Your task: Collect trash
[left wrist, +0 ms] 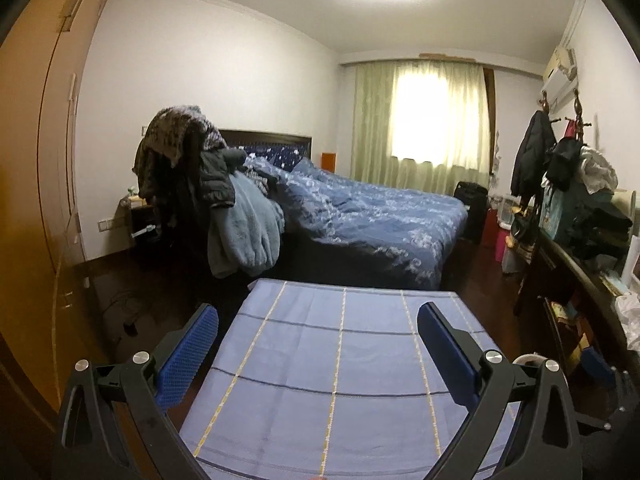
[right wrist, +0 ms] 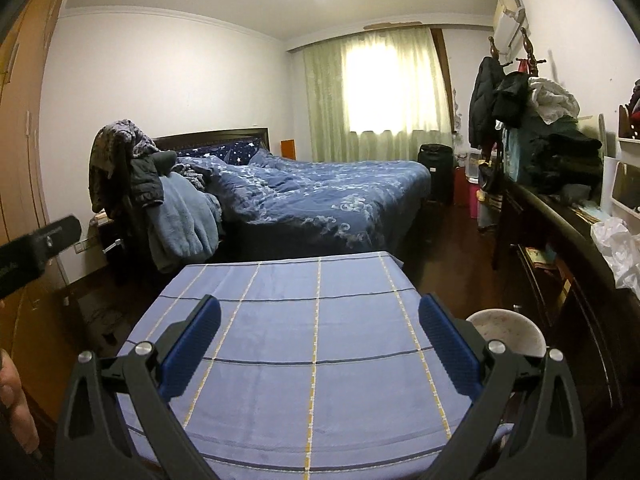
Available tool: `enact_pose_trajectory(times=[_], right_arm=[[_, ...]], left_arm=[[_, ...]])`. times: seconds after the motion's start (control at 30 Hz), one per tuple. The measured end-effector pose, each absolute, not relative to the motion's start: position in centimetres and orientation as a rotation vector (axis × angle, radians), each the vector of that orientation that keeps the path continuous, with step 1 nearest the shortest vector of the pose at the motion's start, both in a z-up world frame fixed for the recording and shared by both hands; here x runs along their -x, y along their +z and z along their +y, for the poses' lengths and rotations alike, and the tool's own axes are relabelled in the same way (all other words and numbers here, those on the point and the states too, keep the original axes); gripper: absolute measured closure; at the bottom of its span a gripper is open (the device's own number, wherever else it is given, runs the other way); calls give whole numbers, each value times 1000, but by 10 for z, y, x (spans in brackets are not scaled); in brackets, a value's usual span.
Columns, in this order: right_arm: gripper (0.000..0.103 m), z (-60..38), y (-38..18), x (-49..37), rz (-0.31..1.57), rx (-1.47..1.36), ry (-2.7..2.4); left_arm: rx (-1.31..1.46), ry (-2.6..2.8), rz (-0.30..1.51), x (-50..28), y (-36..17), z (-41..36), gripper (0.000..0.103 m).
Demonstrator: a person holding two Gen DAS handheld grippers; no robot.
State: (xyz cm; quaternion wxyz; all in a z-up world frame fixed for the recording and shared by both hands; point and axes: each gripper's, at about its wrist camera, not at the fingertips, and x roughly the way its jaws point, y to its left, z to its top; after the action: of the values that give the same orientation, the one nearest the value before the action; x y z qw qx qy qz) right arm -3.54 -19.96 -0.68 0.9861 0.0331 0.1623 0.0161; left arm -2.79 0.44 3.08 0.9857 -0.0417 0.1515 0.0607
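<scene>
The left gripper (left wrist: pixel 318 320) and right gripper (right wrist: pixel 320 314) both hover with blue-padded fingers (right wrist: pixel 196 344) spread wide and empty above a table under a blue checked tablecloth (right wrist: pixel 312 320). No trash lies between either pair of fingers. Crumpled white plastic (right wrist: pixel 616 248), possibly trash, sits far right of the right fingers on a dark sideboard (right wrist: pixel 560 216), beyond a white stool (right wrist: pixel 508 332).

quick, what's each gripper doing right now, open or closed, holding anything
Left gripper: open, holding nothing, above the blue checked cloth.
Right gripper: open, holding nothing.
</scene>
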Motion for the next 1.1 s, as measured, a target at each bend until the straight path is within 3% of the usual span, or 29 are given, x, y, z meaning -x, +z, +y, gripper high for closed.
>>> enact_pose_trajectory(times=[1.1], right_arm=[[3,-191,-9,31,366,-64,65]], left_arm=[[107,124,317,27,19,2,4]])
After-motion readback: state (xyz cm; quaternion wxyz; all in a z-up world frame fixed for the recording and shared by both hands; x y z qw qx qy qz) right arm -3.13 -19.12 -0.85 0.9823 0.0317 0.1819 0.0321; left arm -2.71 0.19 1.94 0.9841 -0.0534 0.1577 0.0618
